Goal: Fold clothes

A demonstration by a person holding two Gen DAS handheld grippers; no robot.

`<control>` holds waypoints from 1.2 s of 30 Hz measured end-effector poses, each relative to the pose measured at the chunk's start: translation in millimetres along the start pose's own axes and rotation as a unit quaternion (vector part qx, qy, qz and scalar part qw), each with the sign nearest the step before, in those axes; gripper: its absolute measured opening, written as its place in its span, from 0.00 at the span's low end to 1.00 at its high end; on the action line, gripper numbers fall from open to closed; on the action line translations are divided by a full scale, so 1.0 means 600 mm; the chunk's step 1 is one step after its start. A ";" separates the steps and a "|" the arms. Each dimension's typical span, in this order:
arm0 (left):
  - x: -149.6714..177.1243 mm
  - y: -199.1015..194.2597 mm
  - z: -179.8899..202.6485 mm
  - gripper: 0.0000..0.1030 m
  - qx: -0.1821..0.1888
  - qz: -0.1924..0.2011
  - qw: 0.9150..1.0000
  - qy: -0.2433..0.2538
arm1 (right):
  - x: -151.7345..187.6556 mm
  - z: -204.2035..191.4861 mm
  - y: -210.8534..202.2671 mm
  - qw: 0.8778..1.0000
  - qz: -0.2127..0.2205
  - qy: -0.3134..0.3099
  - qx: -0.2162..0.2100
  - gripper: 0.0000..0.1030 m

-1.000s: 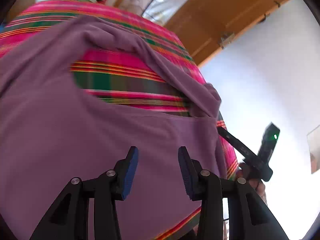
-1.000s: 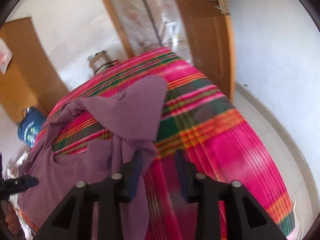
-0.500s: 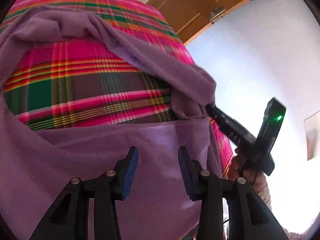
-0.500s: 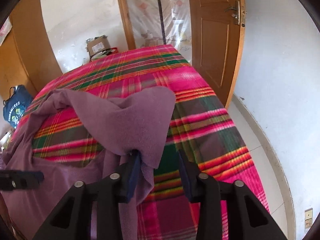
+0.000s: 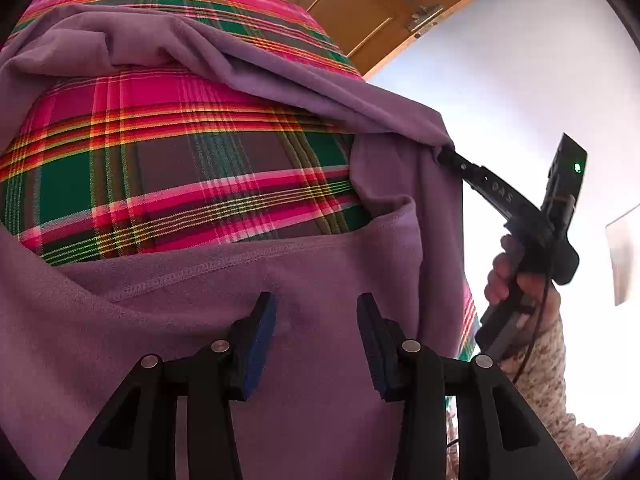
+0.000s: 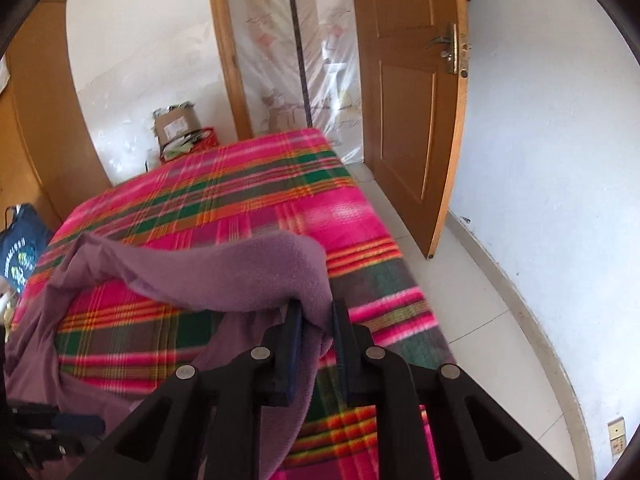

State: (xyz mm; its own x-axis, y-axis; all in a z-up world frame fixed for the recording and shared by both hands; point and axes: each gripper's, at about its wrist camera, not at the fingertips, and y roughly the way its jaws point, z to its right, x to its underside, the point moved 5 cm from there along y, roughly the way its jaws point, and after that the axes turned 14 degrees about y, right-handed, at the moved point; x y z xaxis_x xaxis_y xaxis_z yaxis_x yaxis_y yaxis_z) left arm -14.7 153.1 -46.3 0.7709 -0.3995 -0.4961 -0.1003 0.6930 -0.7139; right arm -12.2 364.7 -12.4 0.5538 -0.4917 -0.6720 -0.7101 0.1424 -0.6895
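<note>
A purple fleece garment (image 5: 168,320) lies on a pink, green and orange plaid blanket (image 5: 180,176) on a bed. My left gripper (image 5: 316,320) is open, just above the garment's stitched hem, holding nothing. My right gripper (image 6: 316,320) is shut on a fold of the garment (image 6: 248,276) and lifts it off the blanket; it also shows in the left wrist view (image 5: 444,156) at the right, pulling the cloth taut. The rest of the garment drapes left and down.
A wooden door (image 6: 412,92) stands open beyond the bed's far right corner. A white wall (image 6: 552,160) and tiled floor (image 6: 488,320) run along the bed's right side. A cardboard box (image 6: 176,128) sits behind the bed, and a blue bag (image 6: 20,248) at the left.
My right gripper has closed on the purple fold and raised it up and to the right. My left gripper has drawn back toward the hem, staying open.
</note>
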 end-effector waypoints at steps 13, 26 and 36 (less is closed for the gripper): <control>0.019 -0.009 -0.002 0.42 -0.006 0.004 1.000 0.016 | -0.032 0.046 0.033 0.994 -0.052 0.093 -0.037 0.22; -0.009 0.025 0.083 0.43 0.034 -0.019 0.997 0.067 | -0.040 0.035 -0.003 1.000 -0.019 0.003 0.014 0.29; 0.003 0.059 0.107 0.43 0.049 -0.061 0.994 0.082 | -0.022 -0.043 0.021 0.990 -0.042 -0.133 -0.017 0.40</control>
State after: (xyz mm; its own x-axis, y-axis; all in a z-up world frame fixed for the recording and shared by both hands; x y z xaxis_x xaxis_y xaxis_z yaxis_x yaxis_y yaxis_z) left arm 23.2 215.3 -40.6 0.6606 -0.5703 -0.4883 0.0556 0.6857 -0.7257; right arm -39.7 351.0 -5.1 0.7033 -0.2560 -0.6632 -0.6683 0.0798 -0.7396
